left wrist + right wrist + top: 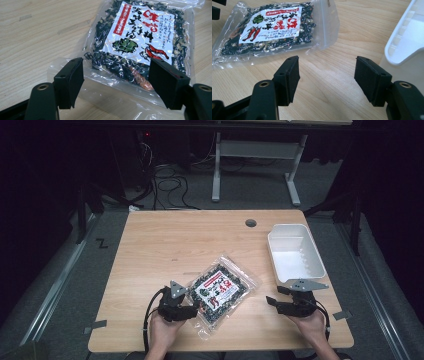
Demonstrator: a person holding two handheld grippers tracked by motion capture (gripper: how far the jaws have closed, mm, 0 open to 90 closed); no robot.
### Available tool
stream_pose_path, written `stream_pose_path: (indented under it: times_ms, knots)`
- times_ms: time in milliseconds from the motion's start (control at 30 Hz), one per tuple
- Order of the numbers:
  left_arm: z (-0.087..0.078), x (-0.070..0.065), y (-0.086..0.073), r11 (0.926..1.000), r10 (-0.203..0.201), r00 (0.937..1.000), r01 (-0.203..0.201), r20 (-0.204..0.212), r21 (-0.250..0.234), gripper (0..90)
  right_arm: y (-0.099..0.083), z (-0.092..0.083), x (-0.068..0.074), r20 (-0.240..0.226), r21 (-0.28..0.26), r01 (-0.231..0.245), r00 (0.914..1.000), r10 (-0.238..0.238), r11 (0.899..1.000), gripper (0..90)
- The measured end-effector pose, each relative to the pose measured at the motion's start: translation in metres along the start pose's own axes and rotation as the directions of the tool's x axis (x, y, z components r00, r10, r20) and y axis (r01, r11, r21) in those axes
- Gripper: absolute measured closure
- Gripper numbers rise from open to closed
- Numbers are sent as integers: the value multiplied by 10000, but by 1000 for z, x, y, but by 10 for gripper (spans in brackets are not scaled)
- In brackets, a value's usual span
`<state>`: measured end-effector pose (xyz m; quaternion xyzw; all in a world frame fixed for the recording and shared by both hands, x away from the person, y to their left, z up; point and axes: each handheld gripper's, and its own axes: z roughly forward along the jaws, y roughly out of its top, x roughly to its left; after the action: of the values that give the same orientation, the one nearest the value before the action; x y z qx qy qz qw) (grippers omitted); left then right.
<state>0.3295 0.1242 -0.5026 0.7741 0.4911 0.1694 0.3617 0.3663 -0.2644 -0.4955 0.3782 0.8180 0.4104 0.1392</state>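
A clear bag of dark dried greens [220,290] with a white and red label lies flat on the wooden table [170,240], near its front edge. My left gripper [192,309] is at the bag's near left end. In the left gripper view its jaws [116,72] stand wide apart over the bag's [140,37] clear sealed edge, and the pads do not press on it. My right gripper [276,295] is open over bare wood, right of the bag. The right gripper view has the gripper [327,67] with nothing between its jaws, and the bag [269,30] beyond at the upper left.
A white rectangular plastic tub [272,251] stands at the table's right side, just beyond my right gripper, and its rim [404,37] is close on the right. A cable hole [250,223] is near the far edge. The table's front edge is just behind both hands.
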Motion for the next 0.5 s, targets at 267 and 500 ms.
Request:
stream_pose_path:
  times_ms: [267, 500]
  knots:
    - [0, 2, 0, 9998, -113, 9999, 114, -20, 167, 269, -3, 4, 2, 47, 125, 231, 9997, -231, 9997, 370]
    - [4, 0, 3, 9996, -58, 10000, 59, -14, 263, 244, -3, 4, 2, 13, 151, 286, 9996, -286, 9995, 359]
